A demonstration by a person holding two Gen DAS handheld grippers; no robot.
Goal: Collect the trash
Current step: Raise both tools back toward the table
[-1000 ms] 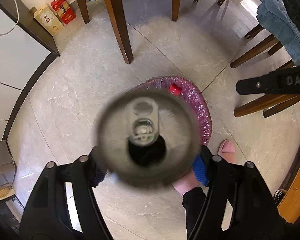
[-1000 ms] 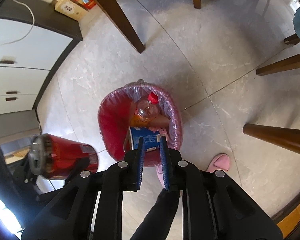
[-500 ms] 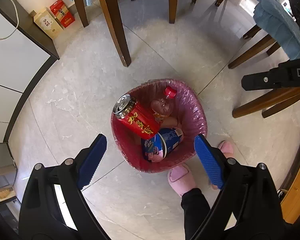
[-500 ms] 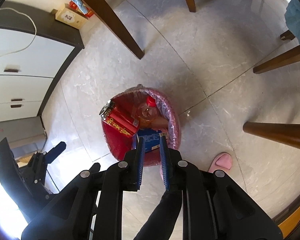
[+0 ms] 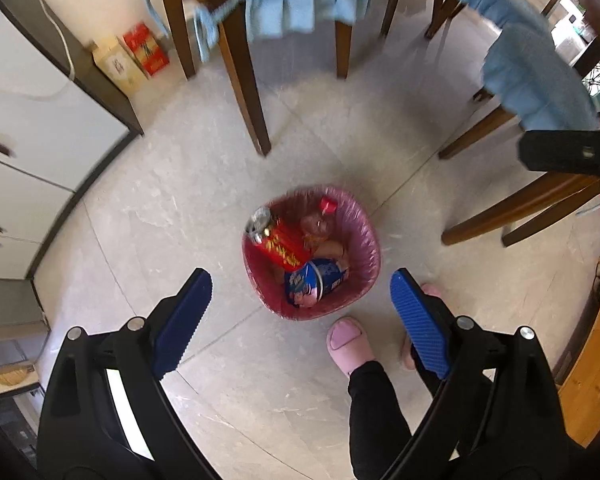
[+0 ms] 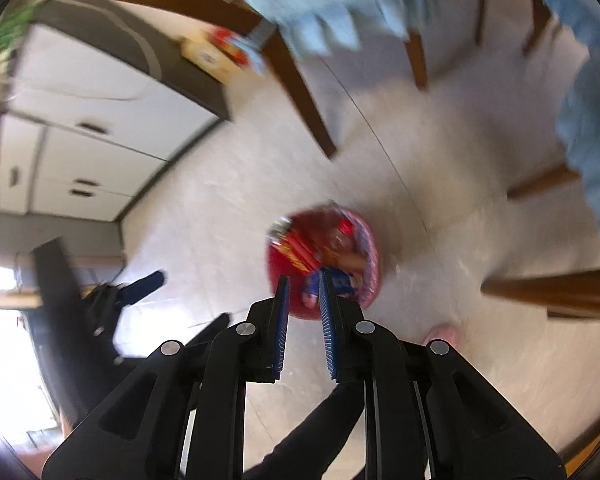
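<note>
Trash bin [image 5: 367, 240] w/ pink liner stands on open tile floor; bare floor all round its rim, widest toward the white cabinets [image 5: 32, 128]. Nearest edges: table leg [image 5: 246, 92] beyond the bin, chair legs [image 5: 512, 204] to one side, pink slipper [image 5: 350, 344] just beside the near rim. Red can [image 5: 278, 238] lies tilted inside the bin, on a clear bottle [image 5: 318, 222] and blue cup [image 5: 316, 282].

Left gripper [image 5: 300, 292] points steeply down above the bin, jaws released, spread wide, nothing between. Right gripper [image 6: 303, 294] also angled down over the bin, pads nearly together w/ a narrow gap, empty; that view is blurred.
</note>
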